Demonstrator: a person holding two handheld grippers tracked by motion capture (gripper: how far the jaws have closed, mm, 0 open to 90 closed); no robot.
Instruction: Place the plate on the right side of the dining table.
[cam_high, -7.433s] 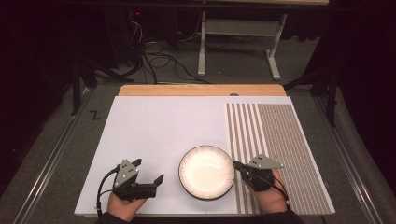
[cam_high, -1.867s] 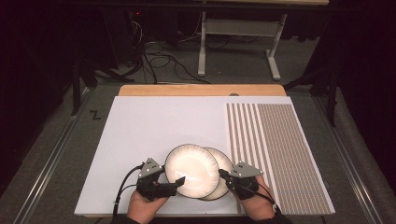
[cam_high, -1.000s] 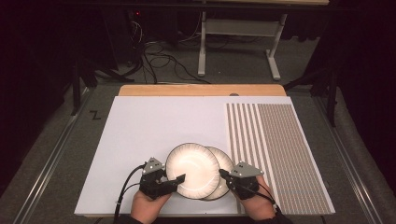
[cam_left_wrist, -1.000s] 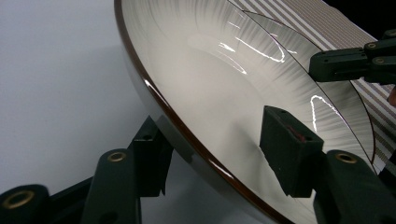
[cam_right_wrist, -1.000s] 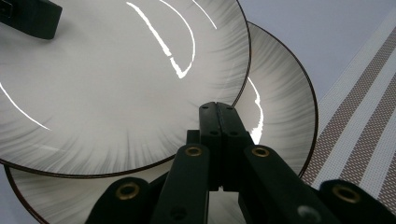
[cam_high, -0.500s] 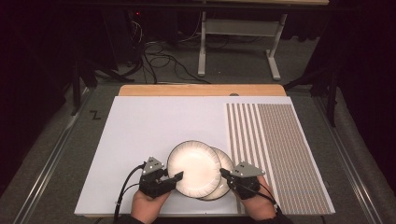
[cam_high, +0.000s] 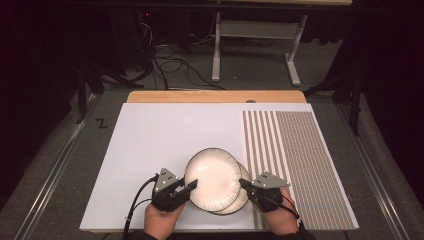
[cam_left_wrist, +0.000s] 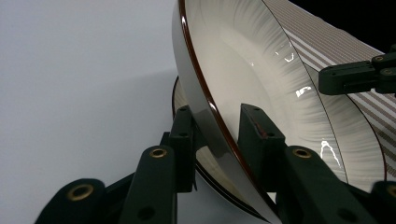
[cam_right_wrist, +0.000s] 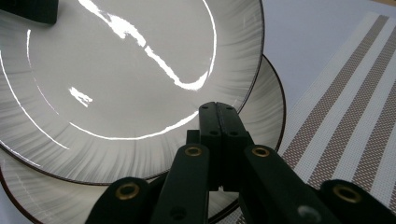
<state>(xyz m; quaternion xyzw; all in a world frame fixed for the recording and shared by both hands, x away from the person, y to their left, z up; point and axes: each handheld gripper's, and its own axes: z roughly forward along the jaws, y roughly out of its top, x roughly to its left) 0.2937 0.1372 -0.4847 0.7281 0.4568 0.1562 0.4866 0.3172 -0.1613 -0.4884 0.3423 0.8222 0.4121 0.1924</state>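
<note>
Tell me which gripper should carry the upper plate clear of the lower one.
Left, I'd judge. The left gripper already clamps the rim of the upper plate, tilted off the lower plate. The right gripper is shut, holding nothing.

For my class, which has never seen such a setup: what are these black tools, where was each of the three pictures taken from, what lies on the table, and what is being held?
A person holds a hand-held gripper in each hand. One picture looks down from above; the other two come from cameras riding on each tool. On the white table lie a striped mat and a lower plate. The left hand-held gripper clamps the rim of the upper plate, tilting it above the lower one. The right hand-held gripper is closed at the plates' right edge; whether it pinches a rim is unclear.
</note>
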